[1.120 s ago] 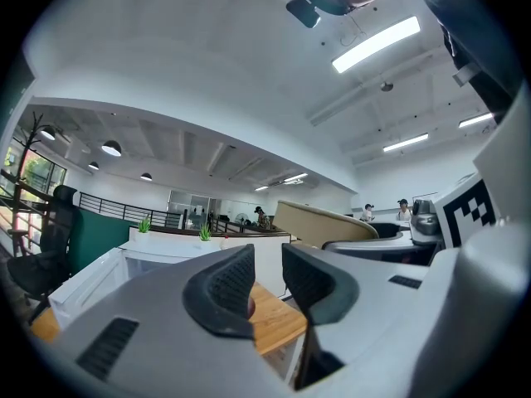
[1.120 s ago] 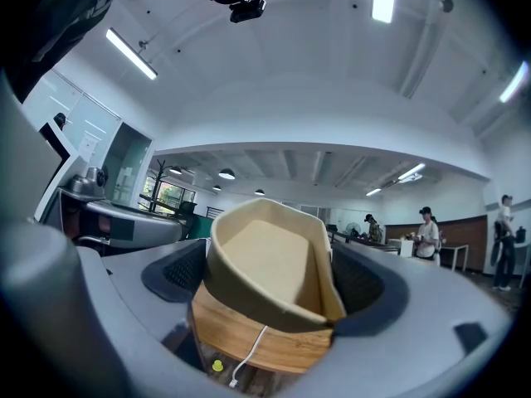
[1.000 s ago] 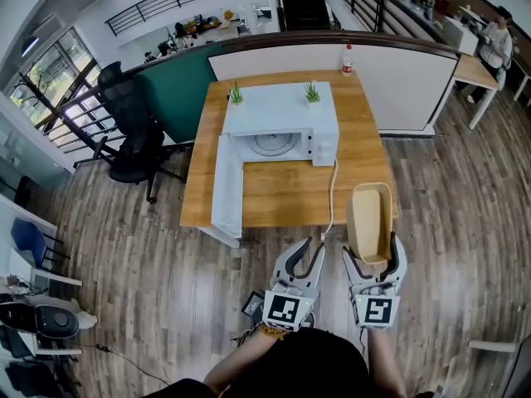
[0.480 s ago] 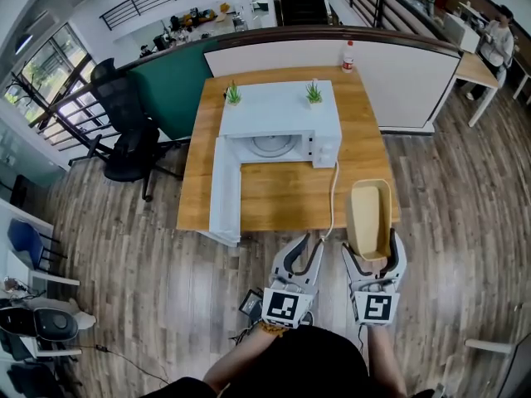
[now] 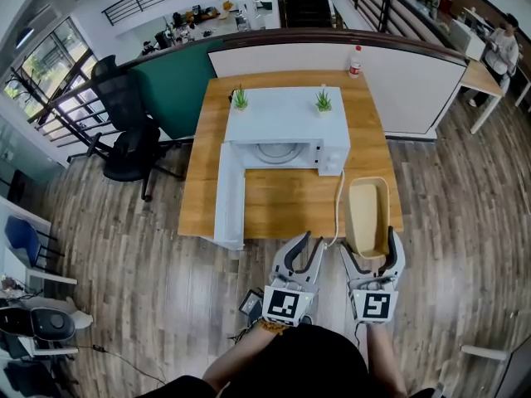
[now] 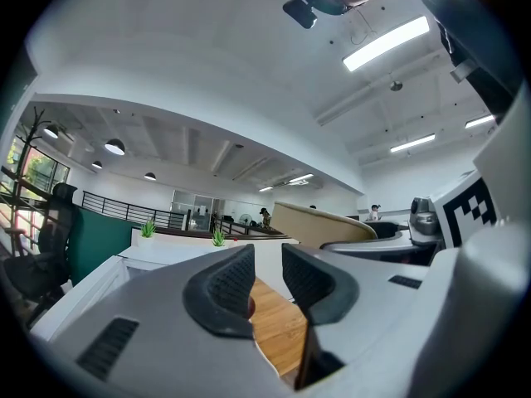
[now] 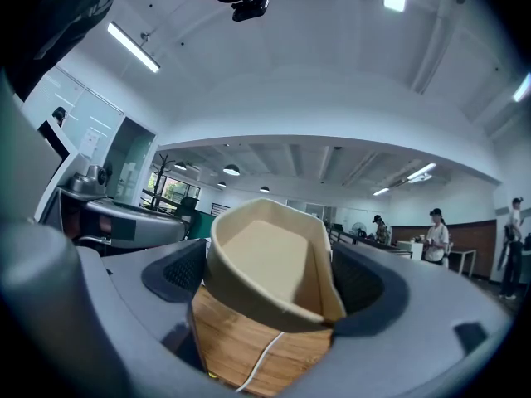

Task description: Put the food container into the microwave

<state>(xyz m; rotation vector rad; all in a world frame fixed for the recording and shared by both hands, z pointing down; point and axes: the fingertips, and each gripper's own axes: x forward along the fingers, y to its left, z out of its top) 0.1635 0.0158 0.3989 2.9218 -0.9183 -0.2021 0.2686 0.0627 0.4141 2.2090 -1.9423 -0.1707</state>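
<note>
My right gripper point(image 5: 371, 252) is shut on the near end of a beige, empty food container point(image 5: 368, 212), which hangs over the front right part of the wooden table point(image 5: 282, 199). In the right gripper view the container point(image 7: 264, 259) fills the space between the jaws of the gripper point(image 7: 267, 287). A white microwave point(image 5: 286, 118) stands at the back of the table, its door point(image 5: 230, 193) swung wide to the left and the turntable visible inside. My left gripper point(image 5: 312, 240) point(image 6: 267, 265) hangs before the table's front edge, its jaws a narrow gap apart and empty.
Two small green plants point(image 5: 241, 98) stand on top of the microwave. A white cable point(image 5: 338, 196) runs from it over the table's front edge, next to the container. A bottle point(image 5: 356, 60) stands at the back right corner. A black office chair point(image 5: 124, 131) is at the left.
The table and microwave have come slightly nearer and shifted right in the view. The container stays in my right gripper; both grippers keep their pose.
</note>
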